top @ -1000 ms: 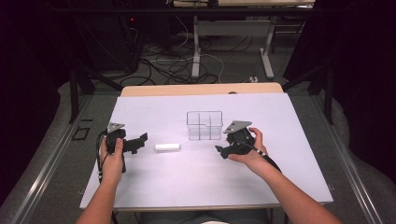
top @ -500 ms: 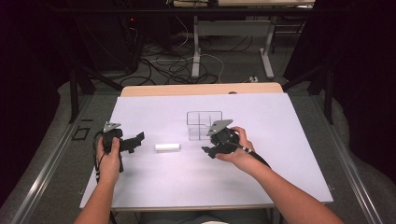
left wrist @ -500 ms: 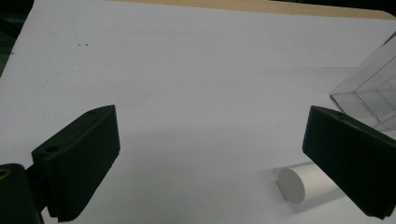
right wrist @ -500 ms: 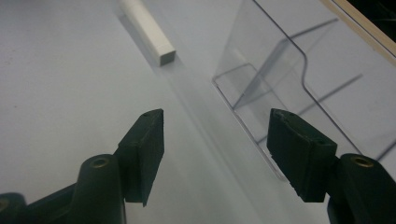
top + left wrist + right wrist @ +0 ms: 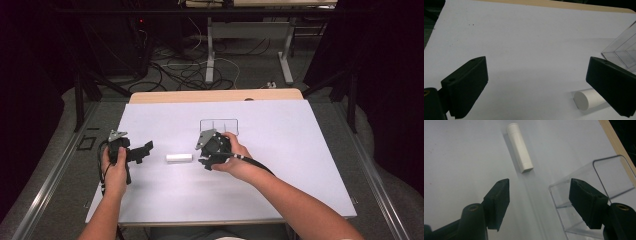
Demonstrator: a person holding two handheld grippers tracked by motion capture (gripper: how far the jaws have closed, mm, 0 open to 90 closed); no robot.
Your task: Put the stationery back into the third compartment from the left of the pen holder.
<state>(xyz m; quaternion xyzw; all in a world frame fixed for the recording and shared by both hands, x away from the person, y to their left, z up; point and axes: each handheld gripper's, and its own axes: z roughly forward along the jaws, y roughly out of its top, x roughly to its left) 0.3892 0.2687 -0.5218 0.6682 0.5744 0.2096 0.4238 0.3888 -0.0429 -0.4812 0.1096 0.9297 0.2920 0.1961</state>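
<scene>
A short white cylinder (image 5: 179, 158) lies on its side on the white tabletop (image 5: 300, 150), between my two grippers. My left gripper (image 5: 145, 150) rests to its left, open, with the cylinder (image 5: 586, 98) just ahead by the right-hand jaw and nothing between the jaws (image 5: 536, 87). My right gripper (image 5: 202, 156) hovers close to the cylinder's right end and points at it; its jaws have just been opening a little, with nothing pressed between them (image 5: 539, 200). The cylinder (image 5: 520, 147) lies ahead of them. A clear plastic box (image 5: 219, 126) stands just behind the right gripper.
The clear box (image 5: 604, 170) sits close beside the right gripper's right-hand jaw, and its corner (image 5: 624, 52) shows at the right edge of the left gripper view. A wooden strip (image 5: 215, 95) borders the table's far edge. Cables and table legs lie on the floor beyond.
My right gripper has moved left across the table, from right of the clear box to just right of the white cylinder. The left gripper and the cylinder have stayed put.
</scene>
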